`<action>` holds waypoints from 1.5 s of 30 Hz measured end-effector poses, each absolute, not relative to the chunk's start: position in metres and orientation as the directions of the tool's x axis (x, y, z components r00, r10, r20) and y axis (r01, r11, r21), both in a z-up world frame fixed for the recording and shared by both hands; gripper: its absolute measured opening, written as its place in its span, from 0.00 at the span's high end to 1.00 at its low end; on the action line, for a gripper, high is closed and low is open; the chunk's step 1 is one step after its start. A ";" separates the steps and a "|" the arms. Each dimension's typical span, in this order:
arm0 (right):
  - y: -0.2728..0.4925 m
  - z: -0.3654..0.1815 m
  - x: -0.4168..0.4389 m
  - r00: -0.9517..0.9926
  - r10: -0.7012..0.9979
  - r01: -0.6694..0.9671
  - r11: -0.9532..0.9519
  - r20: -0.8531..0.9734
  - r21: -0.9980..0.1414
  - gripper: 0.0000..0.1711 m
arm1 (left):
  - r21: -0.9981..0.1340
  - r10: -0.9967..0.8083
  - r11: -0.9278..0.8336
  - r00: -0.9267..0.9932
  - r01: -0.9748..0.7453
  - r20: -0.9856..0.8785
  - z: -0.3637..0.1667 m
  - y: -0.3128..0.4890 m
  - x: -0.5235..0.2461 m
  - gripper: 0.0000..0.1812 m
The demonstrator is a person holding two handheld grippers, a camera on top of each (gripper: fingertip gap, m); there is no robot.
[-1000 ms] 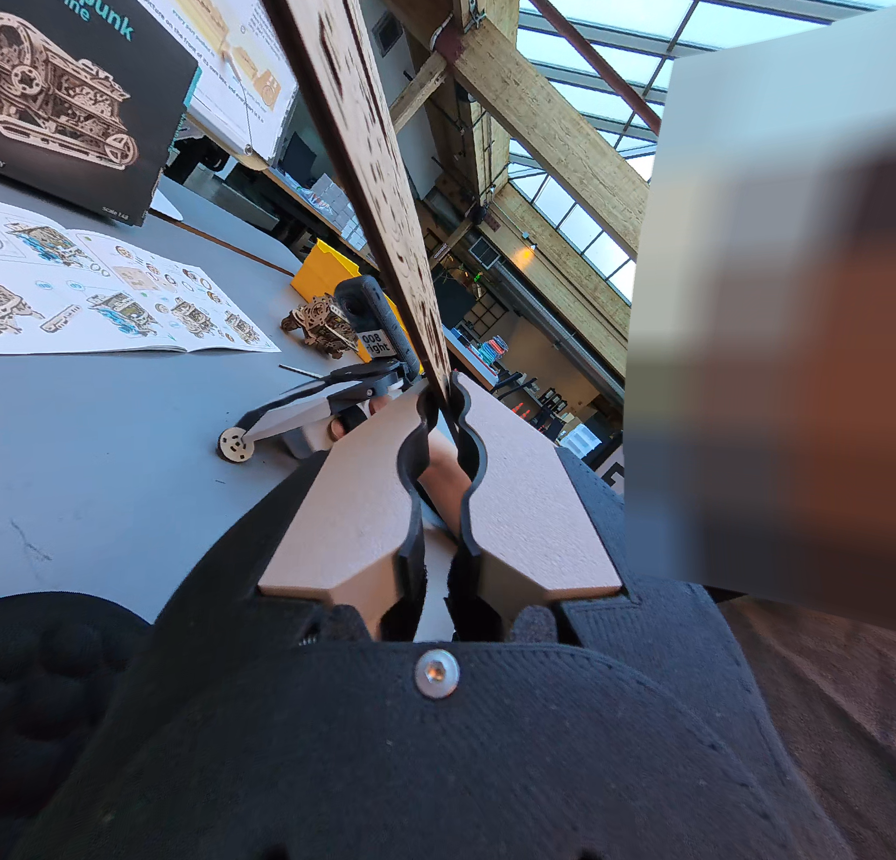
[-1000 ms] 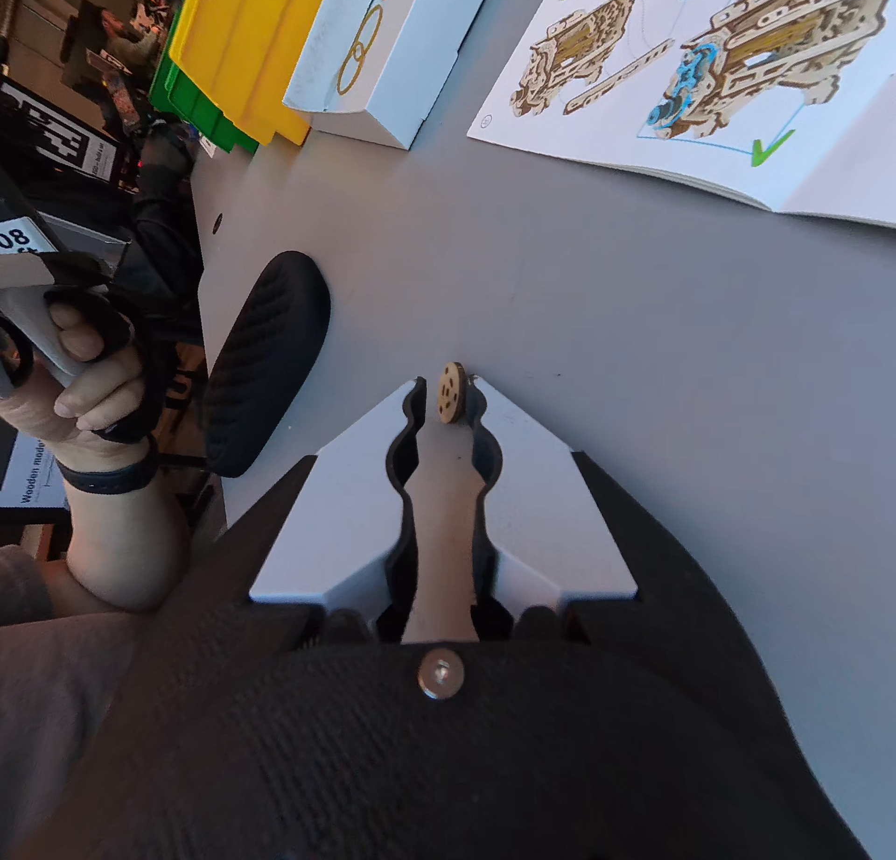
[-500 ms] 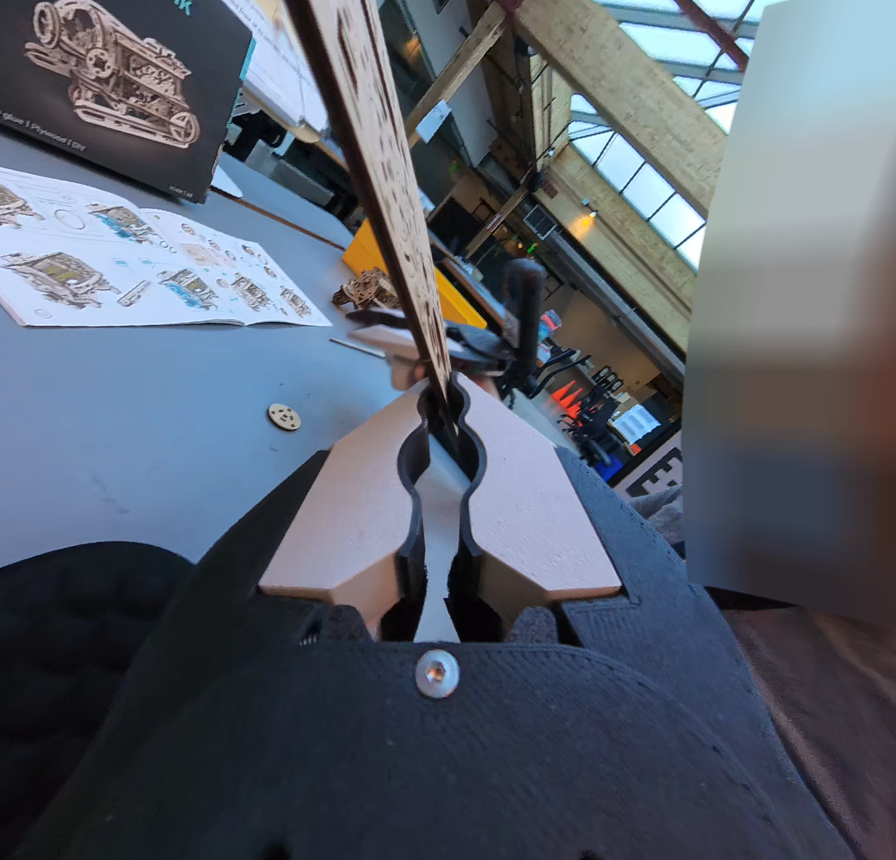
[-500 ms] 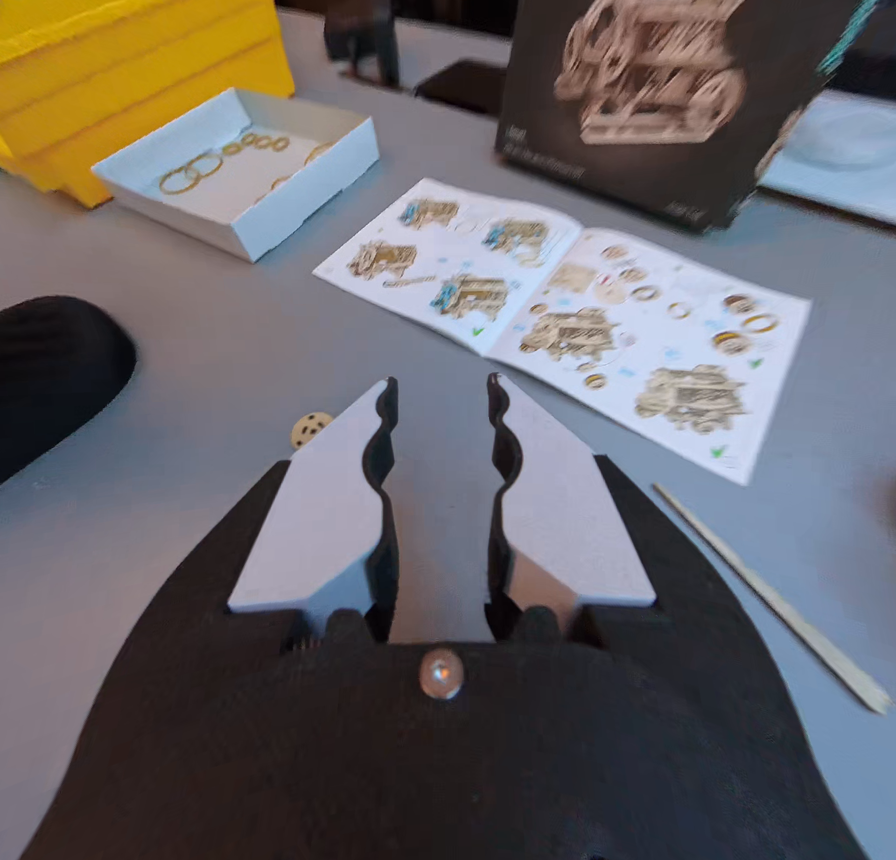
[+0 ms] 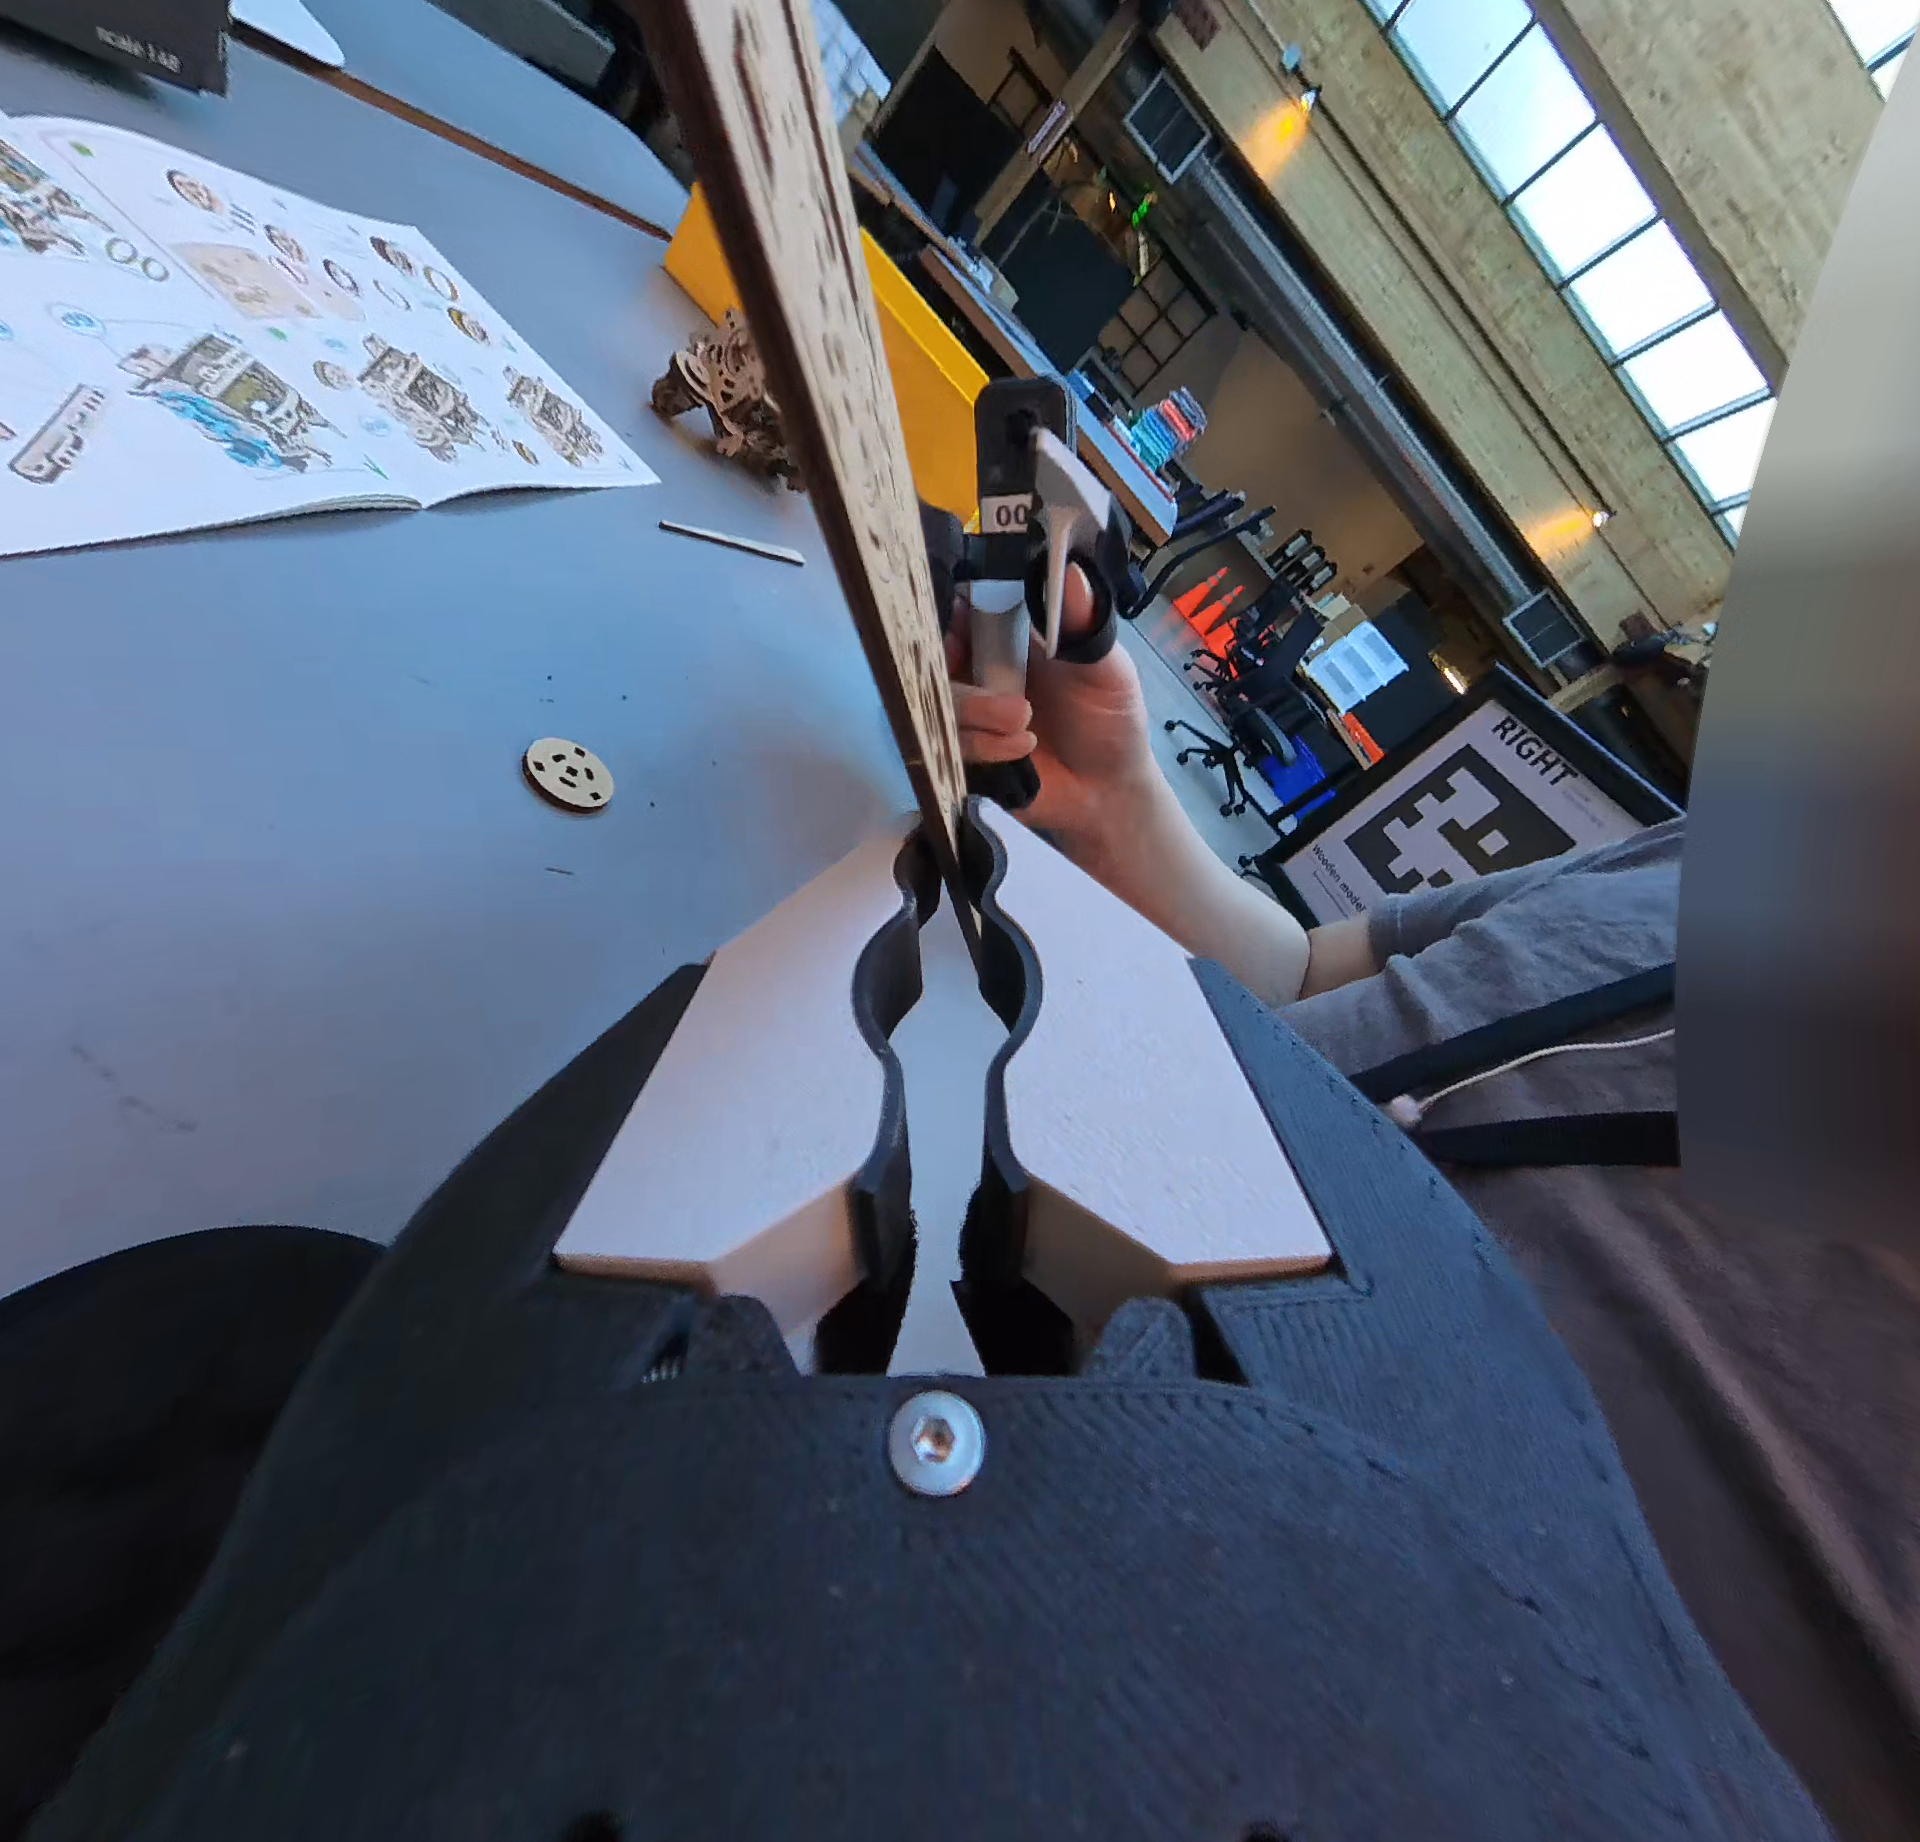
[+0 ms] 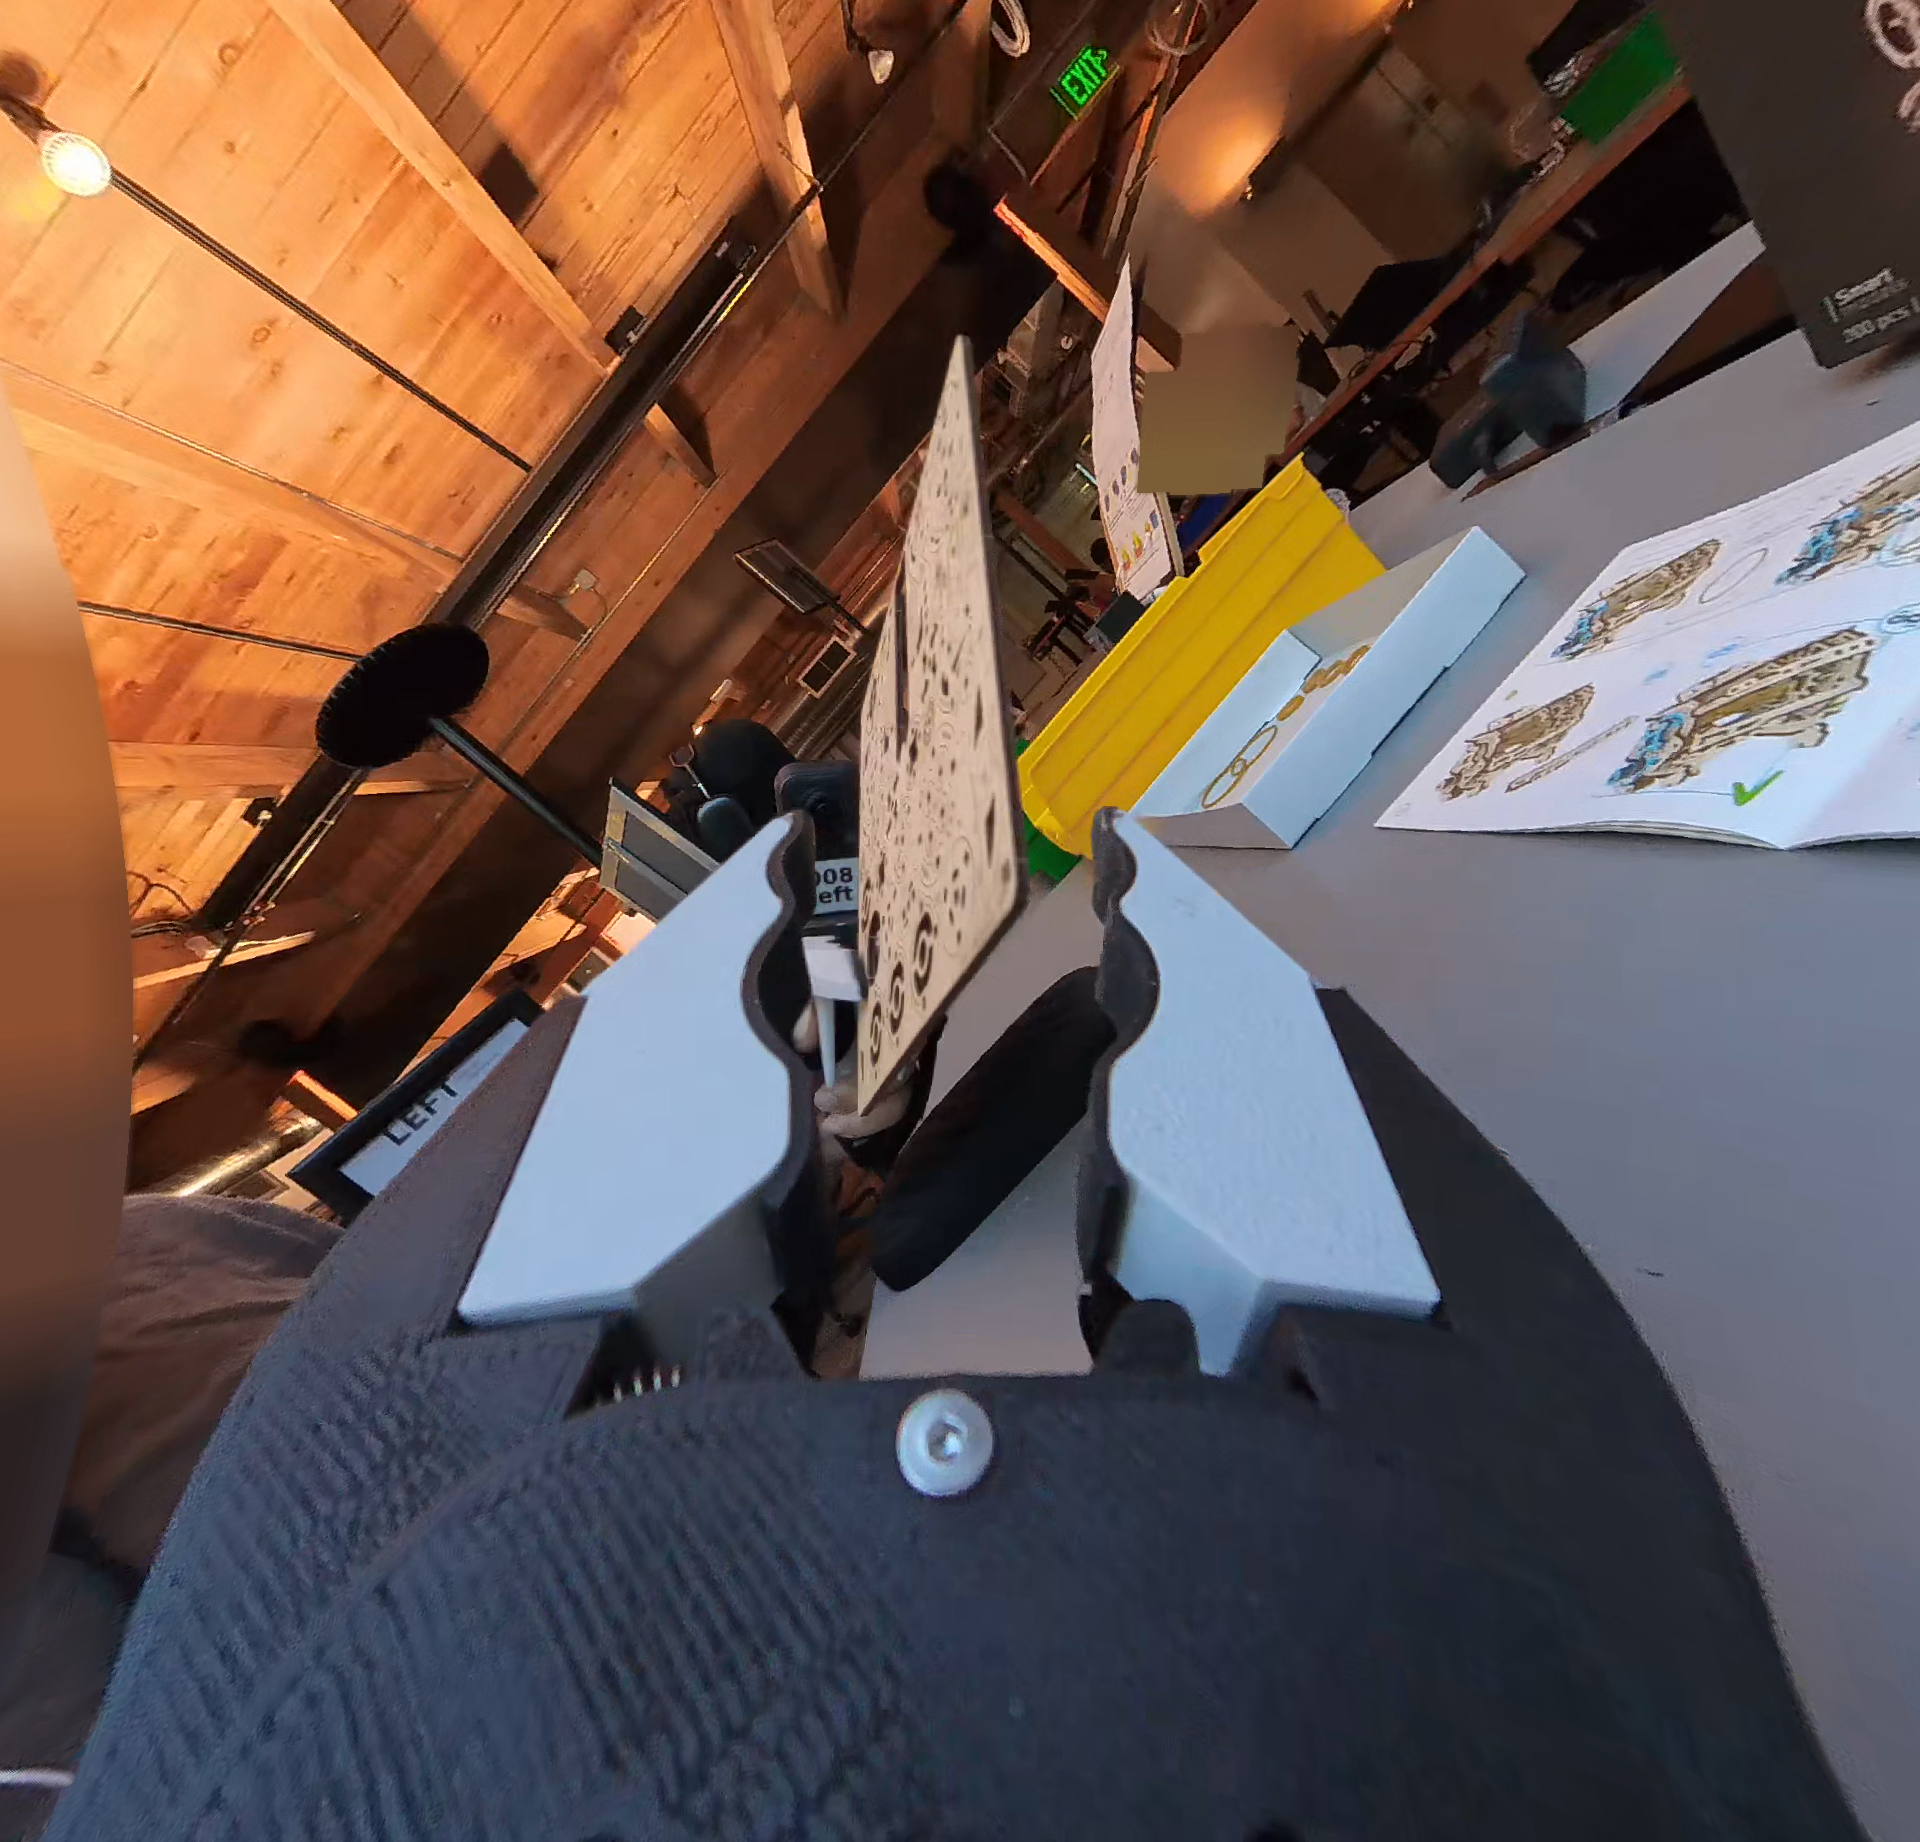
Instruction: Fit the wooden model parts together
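Observation:
My left gripper (image 5: 948, 836) is shut on the lower edge of a thin wooden parts sheet (image 5: 800, 317), held upright and seen edge-on. The sheet's cut-out face shows in the right wrist view (image 6: 940, 774), just beyond my right gripper (image 6: 951, 836), which is open and empty and points at it. A small round wooden disc (image 5: 567, 775) with holes lies loose on the grey table (image 5: 312, 857). A partly built wooden model (image 5: 727, 395) stands farther back. My right gripper also shows behind the sheet in the left wrist view (image 5: 1039, 545), held in a hand.
An open instruction booklet (image 5: 260, 338) lies on the table, also in the right wrist view (image 6: 1714, 722). A thin wooden stick (image 5: 730, 541) lies near it. A white tray of rings (image 6: 1340, 691), a yellow bin (image 6: 1195, 649) and a dark kit box (image 6: 1808, 130) stand behind. A black pad (image 6: 987, 1138) rests near the edge. The gap from one gripper's tips to the other's is roughly 15 cm. My right tips are roughly 12 cm from the small round wooden disc (image 5: 567, 775).
My right gripper let go of the small disc, left it on the table, opened, and swung up toward the sheet. My left gripper kept its hold on the sheet and tilted.

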State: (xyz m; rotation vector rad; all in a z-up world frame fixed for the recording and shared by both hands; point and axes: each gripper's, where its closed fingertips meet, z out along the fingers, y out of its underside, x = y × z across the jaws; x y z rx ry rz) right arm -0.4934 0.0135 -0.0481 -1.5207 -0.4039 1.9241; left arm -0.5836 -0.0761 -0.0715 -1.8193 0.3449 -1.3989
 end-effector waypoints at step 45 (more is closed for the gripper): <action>-0.038 -0.072 -0.518 -0.289 0.531 -0.036 -0.838 -0.797 -0.545 0.99 | -0.659 -0.618 -0.714 0.229 0.238 0.752 -0.078 -0.098 -0.595 0.99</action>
